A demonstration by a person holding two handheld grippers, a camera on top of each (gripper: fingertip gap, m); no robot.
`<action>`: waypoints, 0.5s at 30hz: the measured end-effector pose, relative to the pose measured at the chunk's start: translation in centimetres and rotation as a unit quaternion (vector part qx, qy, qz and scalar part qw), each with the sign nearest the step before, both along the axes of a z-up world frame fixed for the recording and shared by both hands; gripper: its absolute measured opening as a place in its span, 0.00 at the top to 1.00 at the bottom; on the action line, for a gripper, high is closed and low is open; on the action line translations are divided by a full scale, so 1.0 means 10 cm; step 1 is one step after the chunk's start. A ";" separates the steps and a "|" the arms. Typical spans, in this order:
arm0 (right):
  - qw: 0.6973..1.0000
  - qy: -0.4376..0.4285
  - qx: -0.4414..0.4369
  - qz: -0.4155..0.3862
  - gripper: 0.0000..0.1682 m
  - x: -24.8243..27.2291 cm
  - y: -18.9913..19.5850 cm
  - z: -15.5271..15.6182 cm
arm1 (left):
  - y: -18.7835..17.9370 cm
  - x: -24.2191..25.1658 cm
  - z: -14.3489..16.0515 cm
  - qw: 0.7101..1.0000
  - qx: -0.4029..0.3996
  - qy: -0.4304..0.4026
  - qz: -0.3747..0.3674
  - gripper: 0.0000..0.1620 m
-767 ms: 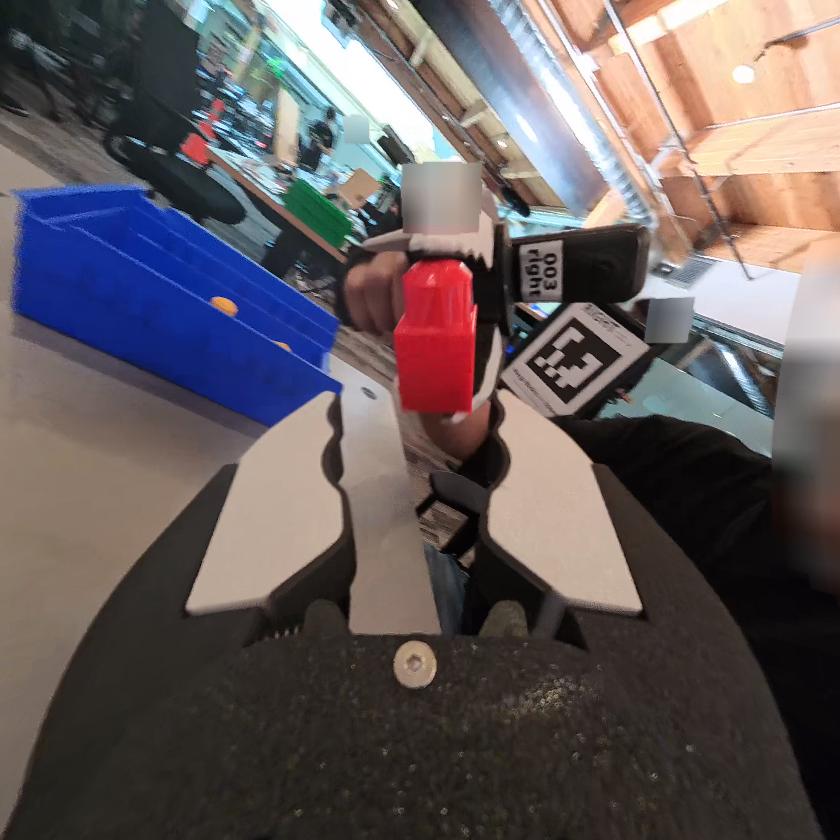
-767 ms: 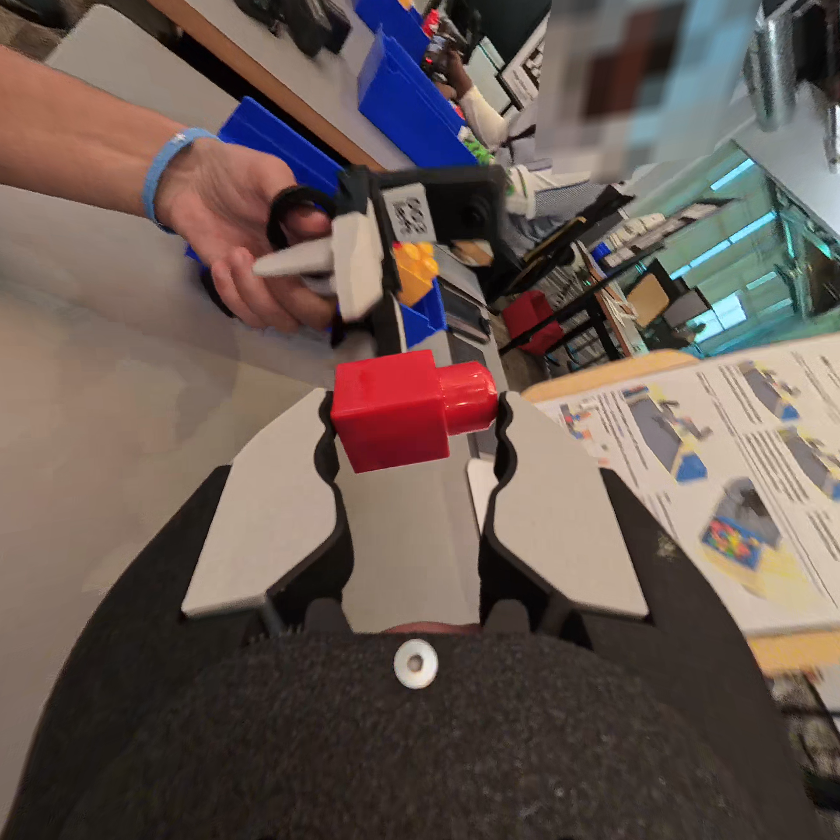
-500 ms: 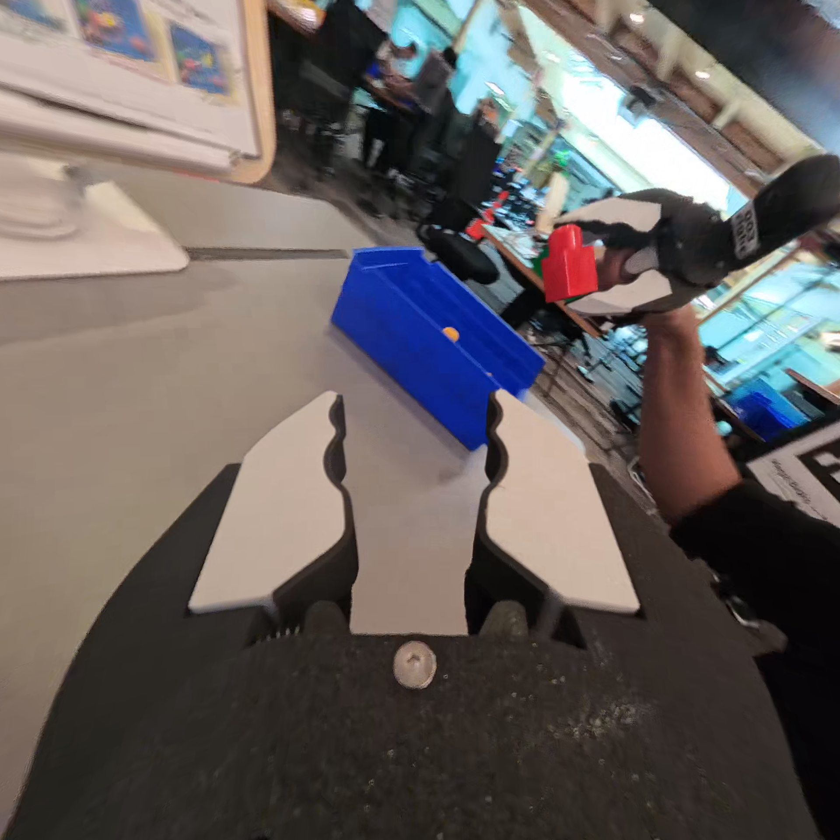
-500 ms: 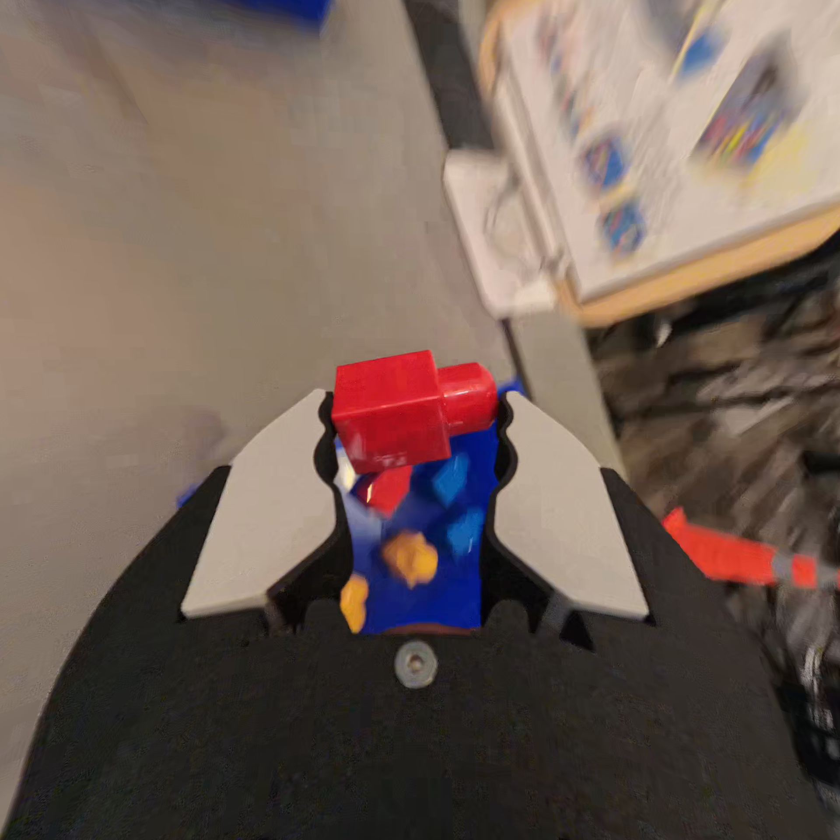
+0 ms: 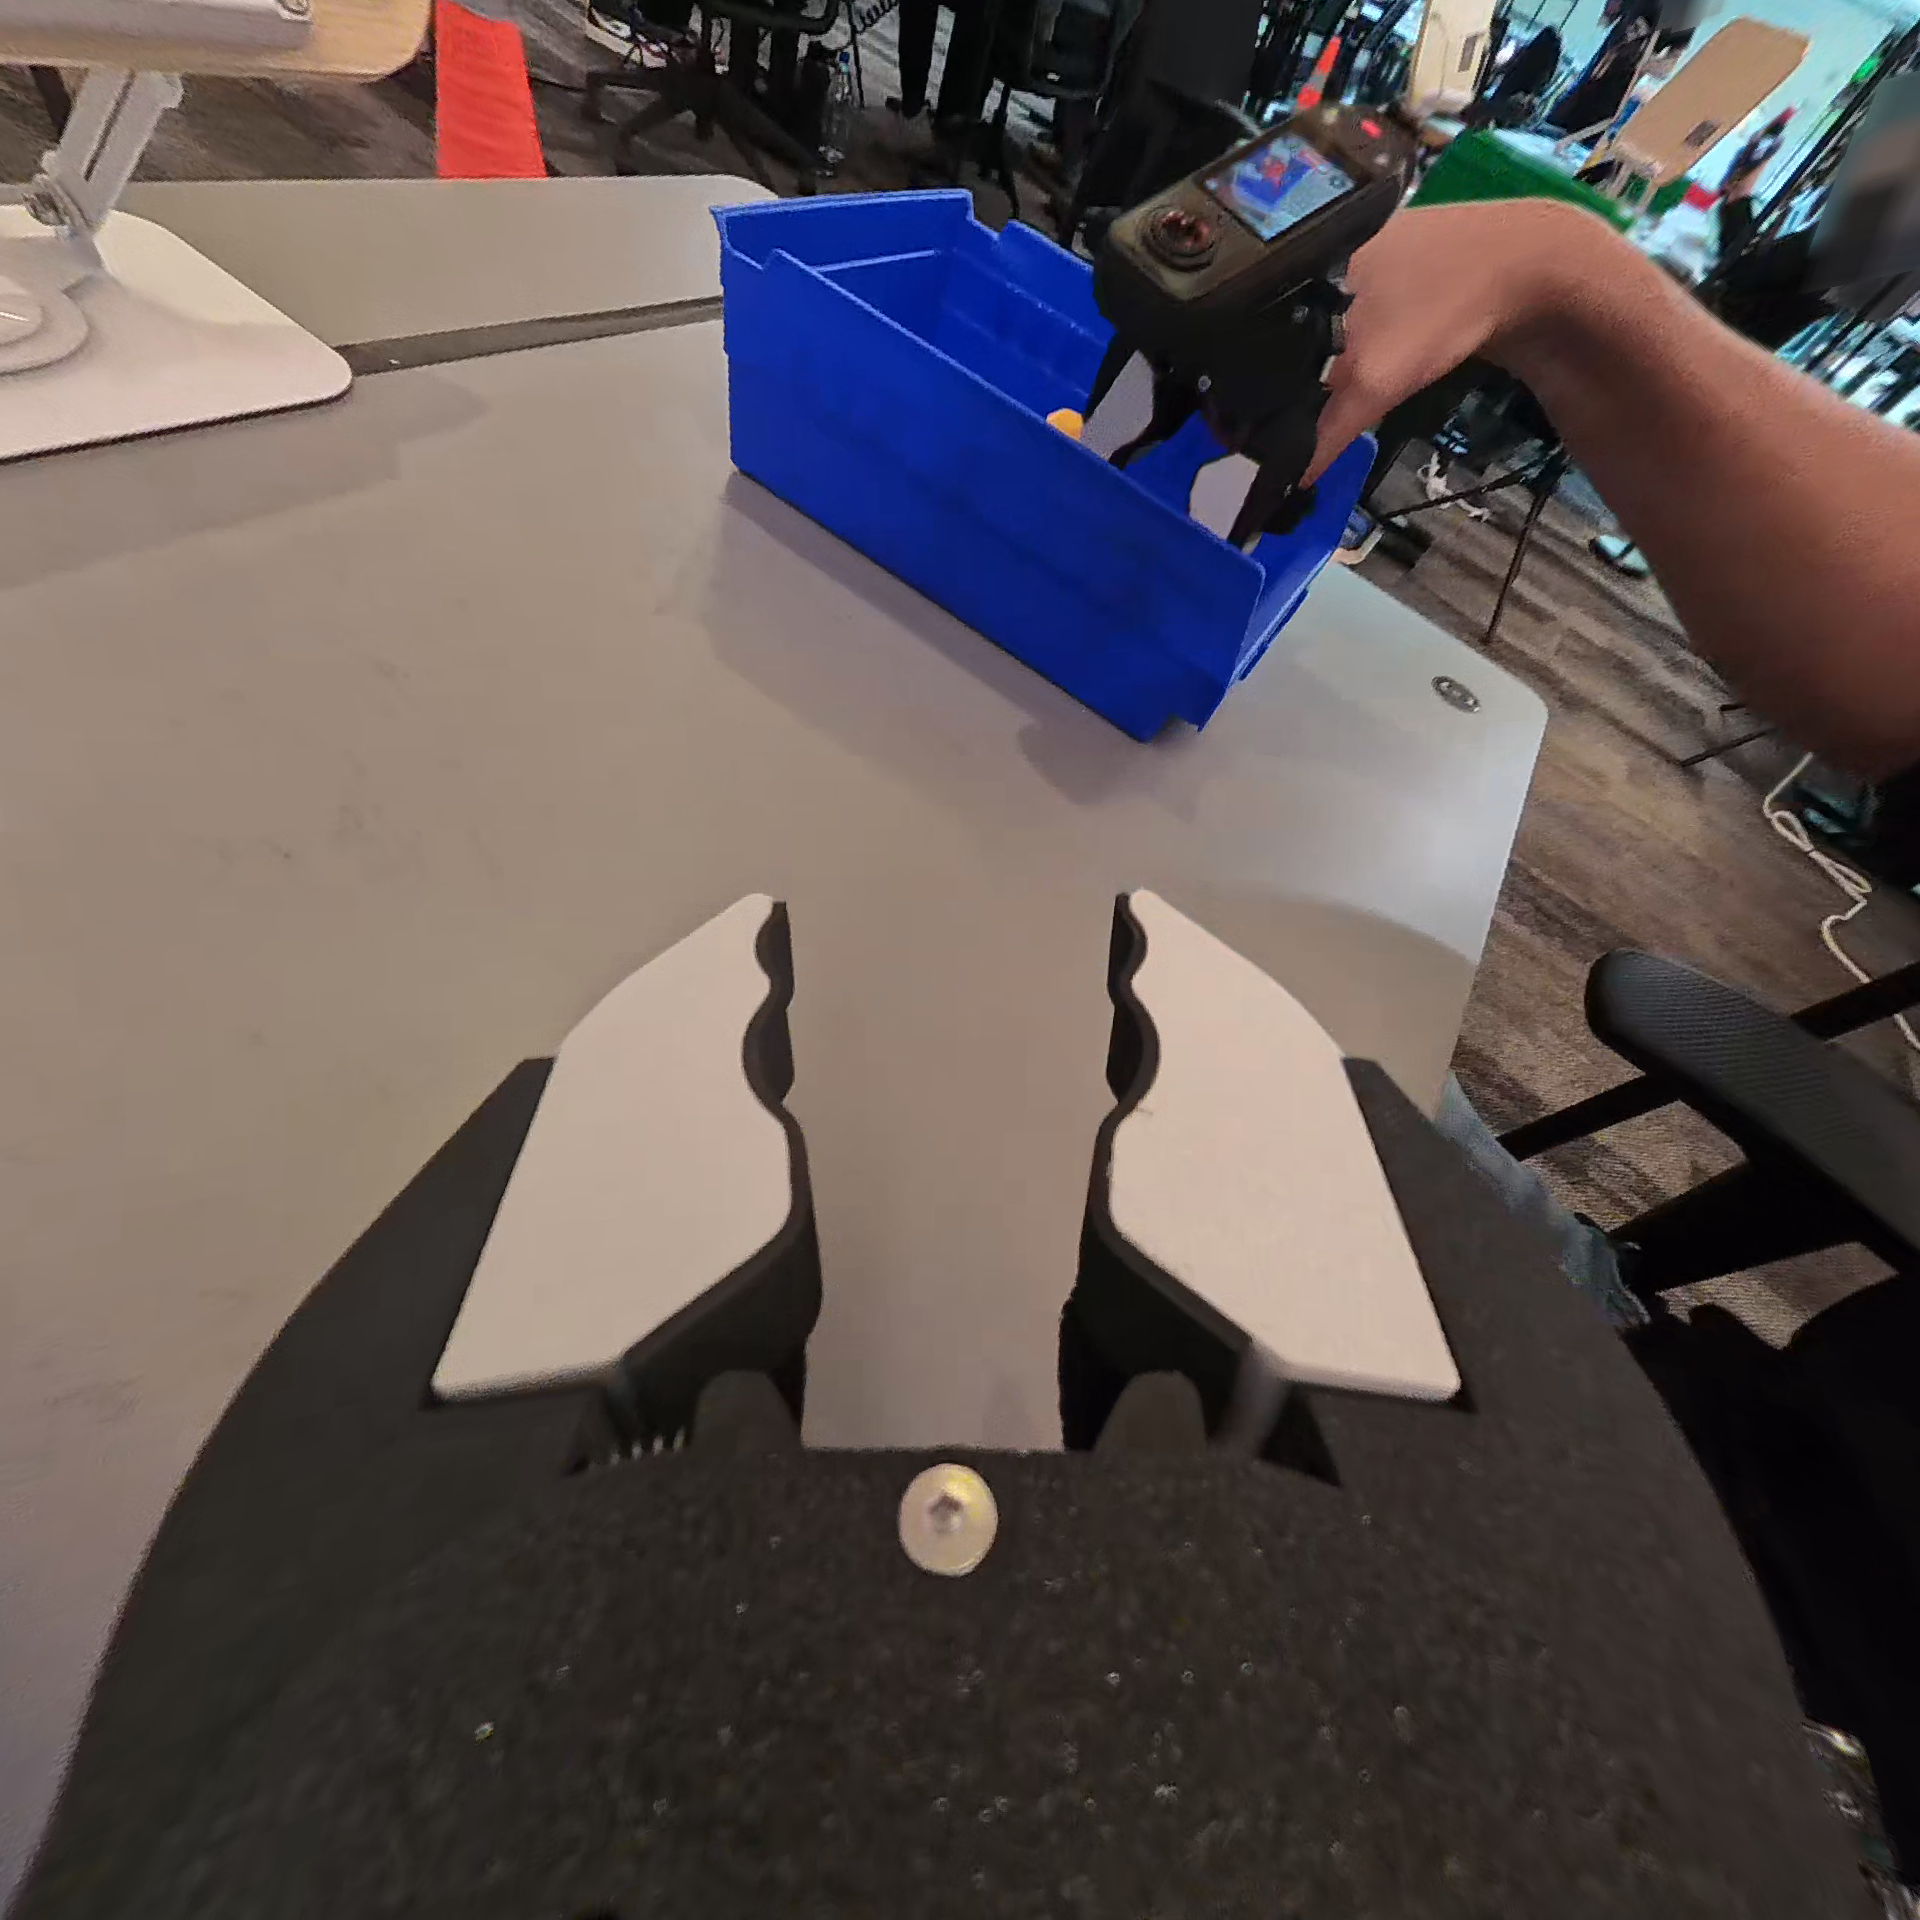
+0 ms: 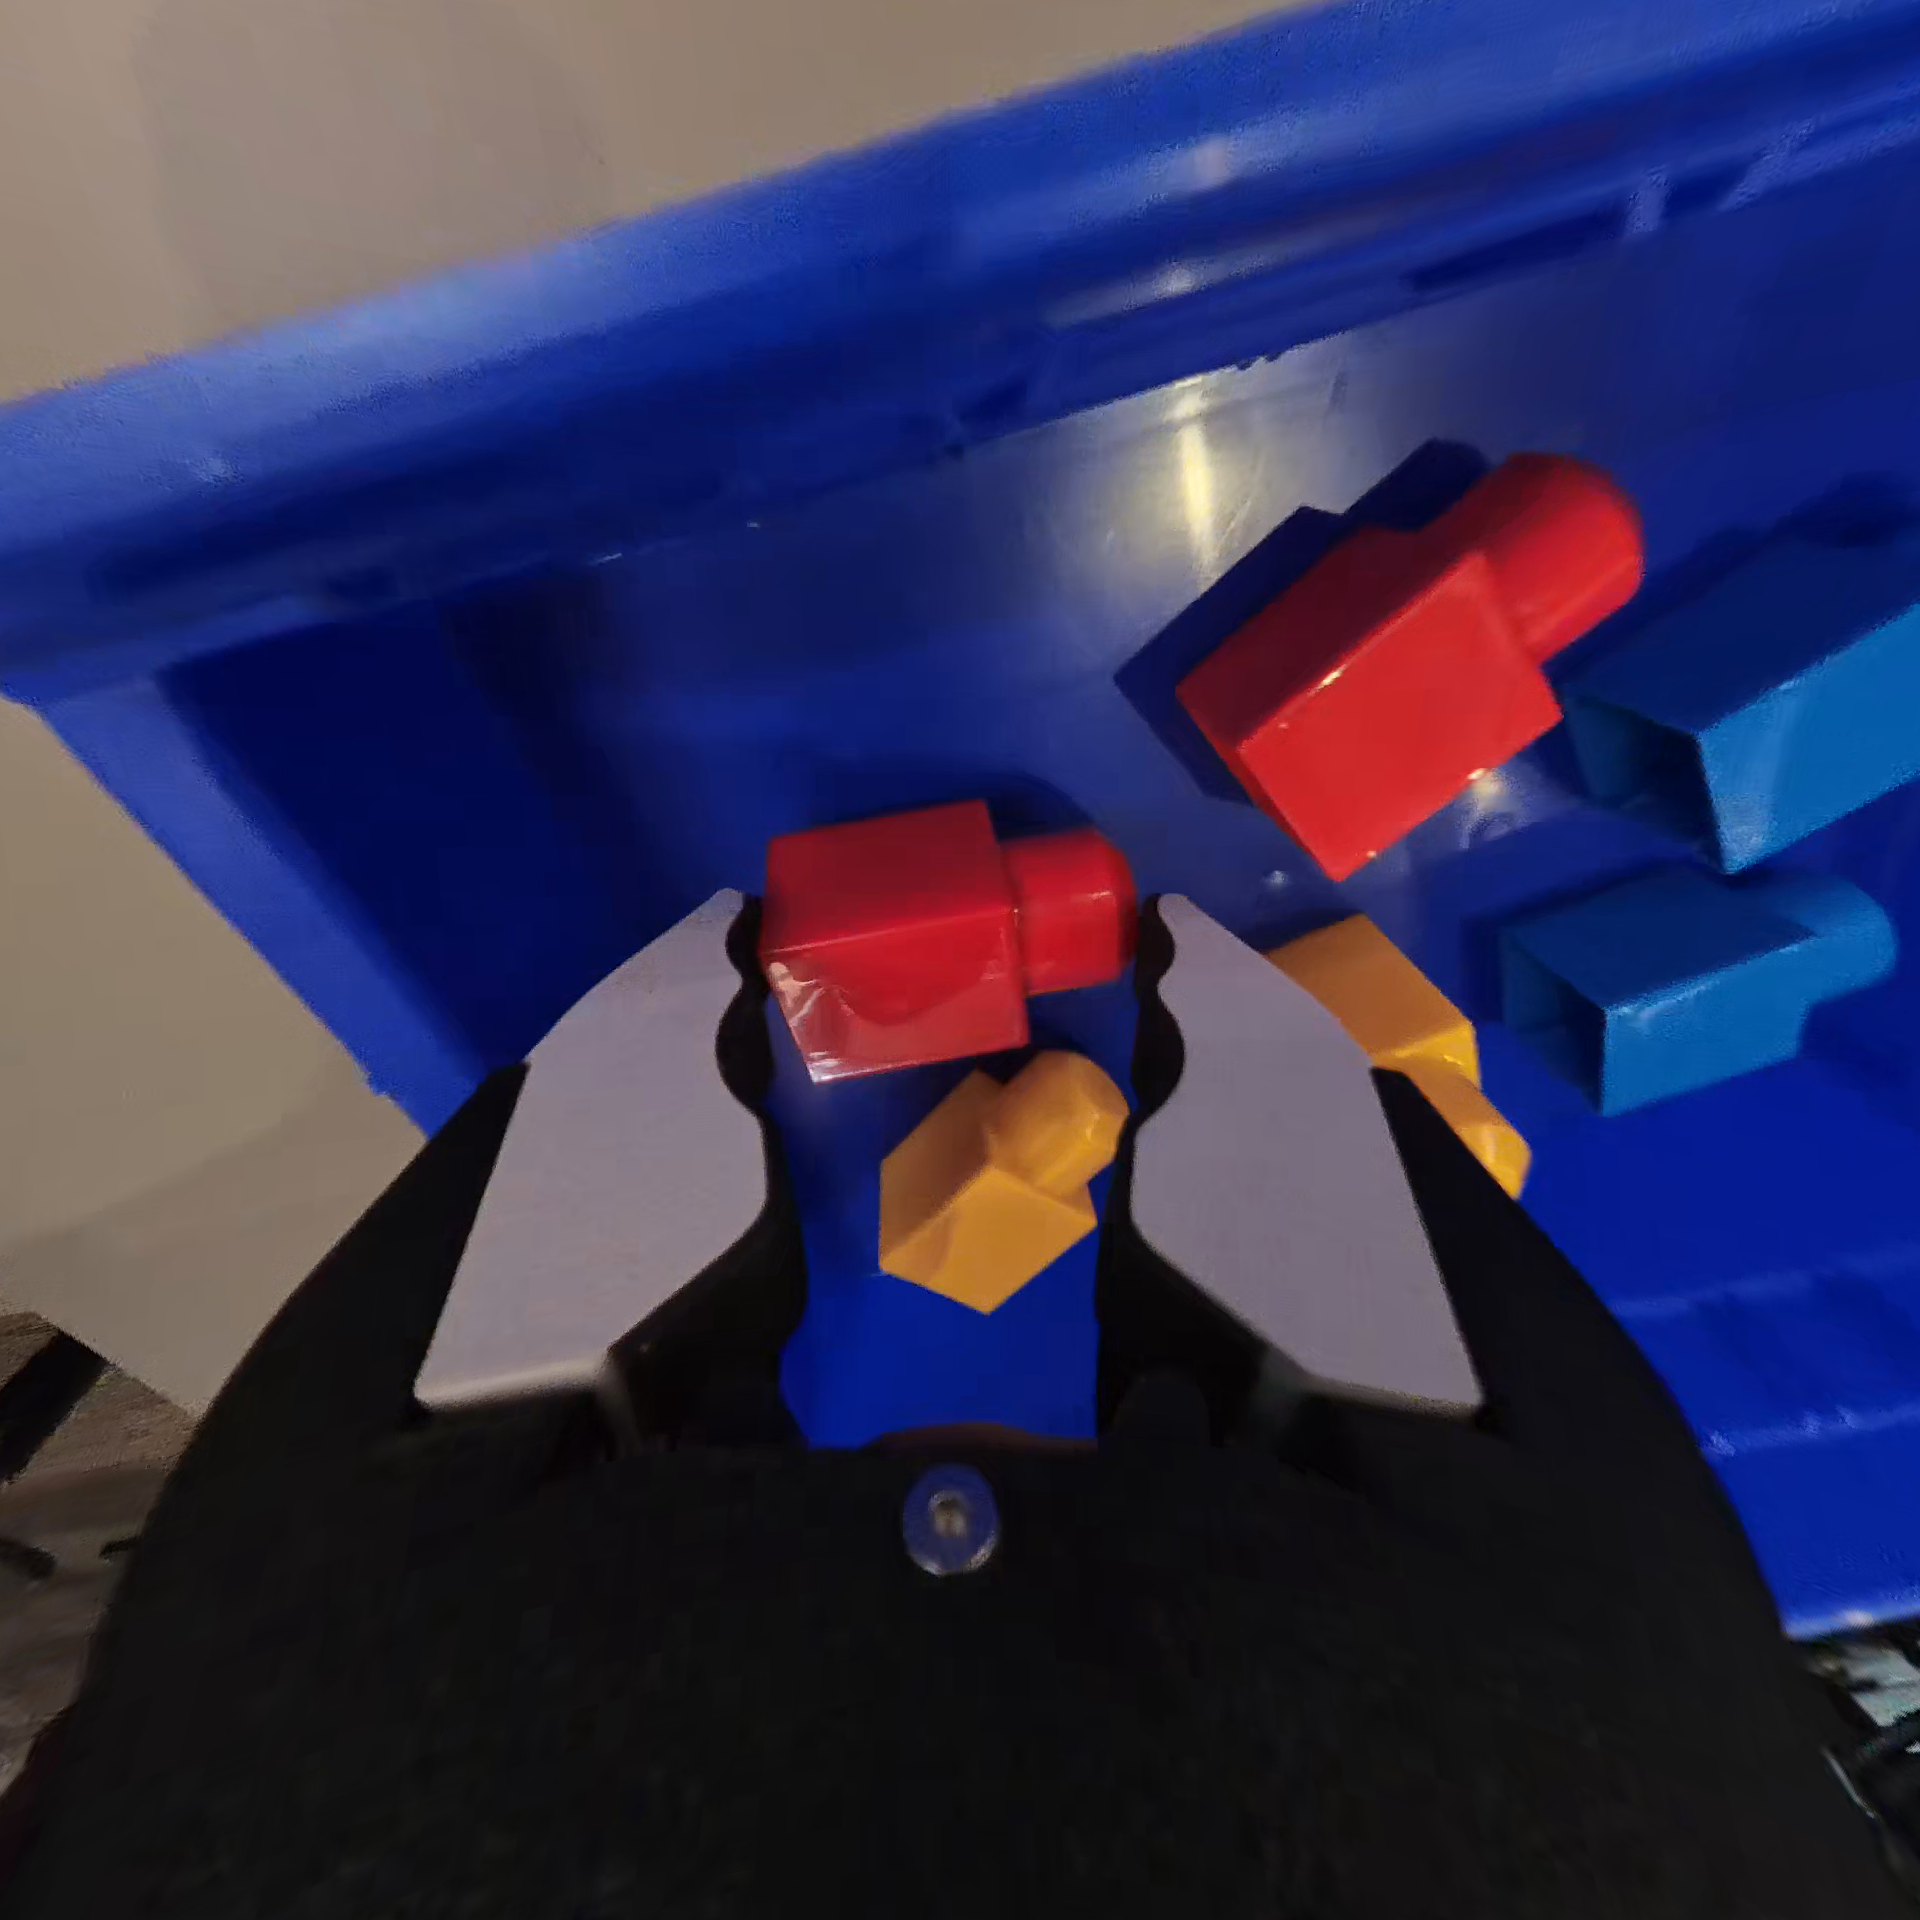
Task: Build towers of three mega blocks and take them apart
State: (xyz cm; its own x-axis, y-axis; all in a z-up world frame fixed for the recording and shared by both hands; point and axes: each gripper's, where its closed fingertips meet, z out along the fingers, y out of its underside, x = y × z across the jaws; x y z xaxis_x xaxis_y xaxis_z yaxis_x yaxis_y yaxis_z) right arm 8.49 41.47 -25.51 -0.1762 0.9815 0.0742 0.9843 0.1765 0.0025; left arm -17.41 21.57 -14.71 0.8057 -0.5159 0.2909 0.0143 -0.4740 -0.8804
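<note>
1. Mega blocks lie loose in the blue bin (image 6: 727, 343), none joined: a second red block (image 6: 1392, 675), two blue blocks (image 6: 1683, 987) and two orange blocks (image 6: 987, 1195). No tower stands on the grey table (image 5: 416, 779), so this looks like the take-apart phase near its end
2. Right gripper (image 6: 940, 914) reaches down into the bin, its jaws pinching a single red block (image 6: 904, 935) lengthwise, stud toward the right finger; dropping it is what seems left
3. Left gripper (image 5: 945, 904) hangs over bare table, jaws parted and holding nothing, well apart from the bin
</note>
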 end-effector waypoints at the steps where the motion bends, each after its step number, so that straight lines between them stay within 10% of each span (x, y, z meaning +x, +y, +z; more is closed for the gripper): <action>1: 1.000 -0.001 -0.003 -0.005 0.60 0.00 0.00 -0.05 | 0.00 0.00 0.00 1.000 0.002 0.003 0.002 0.64; 10: 0.990 0.123 0.015 -0.066 0.56 -0.12 0.03 0.23 | 0.04 -0.20 -0.03 0.988 0.085 0.116 0.062 0.54; 15: 0.890 0.415 0.057 -0.177 0.59 -0.33 -0.18 1.22 | -0.09 -0.29 0.03 0.983 0.093 0.121 0.104 0.58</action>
State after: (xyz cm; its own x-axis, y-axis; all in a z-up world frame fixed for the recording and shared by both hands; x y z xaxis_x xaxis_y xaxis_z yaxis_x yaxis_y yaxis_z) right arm 5.19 39.67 -13.31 0.3058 0.9420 0.1380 0.6491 -0.1002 -0.7541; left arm -20.30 20.71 -14.46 0.9335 -0.3586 -0.0062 -0.1269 -0.3142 -0.9408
